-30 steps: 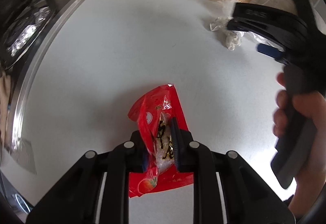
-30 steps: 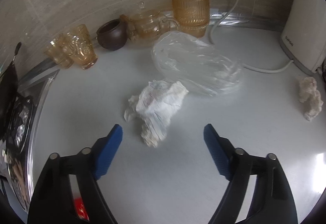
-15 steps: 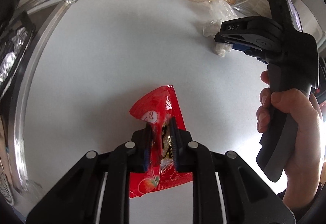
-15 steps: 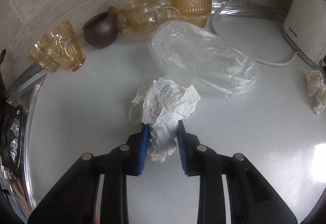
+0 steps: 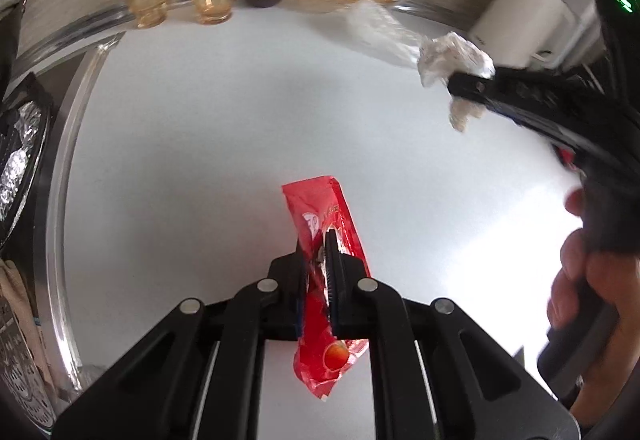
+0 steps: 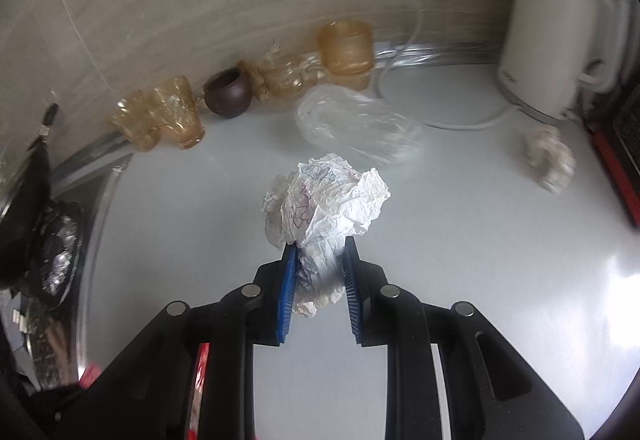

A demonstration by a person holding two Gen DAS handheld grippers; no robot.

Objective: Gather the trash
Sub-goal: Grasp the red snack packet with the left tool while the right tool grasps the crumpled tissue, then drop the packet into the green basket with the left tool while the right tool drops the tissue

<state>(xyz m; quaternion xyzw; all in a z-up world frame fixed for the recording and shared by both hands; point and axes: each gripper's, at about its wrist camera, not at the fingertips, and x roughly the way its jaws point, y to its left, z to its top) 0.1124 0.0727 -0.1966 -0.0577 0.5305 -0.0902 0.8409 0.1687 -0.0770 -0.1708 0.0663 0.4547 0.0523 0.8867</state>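
Trash here means four loose pieces, two of them already gripped. The red wrapper point(image 5: 324, 236) hangs pinched in the left claw point(image 5: 316, 272), whose fingers are closed almost flat on its thin film, clear of the worktop point(image 5: 208, 127). The paper ball point(image 6: 324, 199) sits in the right claw point(image 6: 318, 280), its blue pads point(image 6: 286, 292) pressed in on the lower folds with a narrow gap left by the paper's bulk; in the left view it appears lifted above the worktop.

Both pieces look very light and soft. The wrapper is probably slick, so a pinch across its middle, as now, should hold better than one at an edge. The paper is crushable and springy; gripping the dense core rather than a loose flap seems the safer hold, since a flap could tear or unfold.

Still on the worktop are a clear bag point(image 6: 356, 123), near the glasses point(image 6: 160, 117) and dark pot point(image 6: 227, 97) by the wall, and a tissue wad point(image 6: 550, 157) by the kettle point(image 6: 548, 35). The bag looks limp and slippery; bunching it would likely help.
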